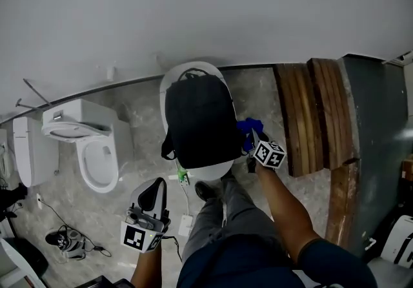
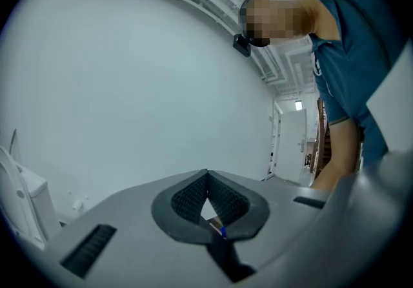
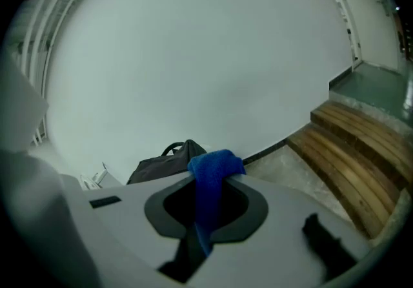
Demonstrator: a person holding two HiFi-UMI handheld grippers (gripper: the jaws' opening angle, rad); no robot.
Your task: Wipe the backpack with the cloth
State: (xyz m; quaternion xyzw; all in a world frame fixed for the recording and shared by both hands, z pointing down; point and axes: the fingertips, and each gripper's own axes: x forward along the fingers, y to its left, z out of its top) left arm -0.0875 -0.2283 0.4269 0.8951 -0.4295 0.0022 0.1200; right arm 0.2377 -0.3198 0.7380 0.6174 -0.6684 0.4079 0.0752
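Observation:
A black backpack [image 1: 201, 119] lies flat on a white oval stool [image 1: 208, 171], its carry handle toward the wall. My right gripper [image 1: 251, 137] hovers at the backpack's right edge, shut on a blue cloth [image 1: 246, 129]. In the right gripper view the blue cloth [image 3: 211, 183] hangs folded between the jaws, and the backpack [image 3: 169, 160] shows just beyond it to the left. My left gripper [image 1: 152, 195] hangs low at the front left, well away from the backpack. Its jaws meet at the tips [image 2: 207, 180] with nothing between them.
A white toilet [image 1: 87, 140] stands to the left against the wall. Wooden steps [image 1: 315, 112] rise to the right of the stool. Cables and a white plug box [image 1: 187, 221] lie on the floor by the person's shoe [image 1: 206, 190]. Black shoes [image 1: 64, 241] sit at the lower left.

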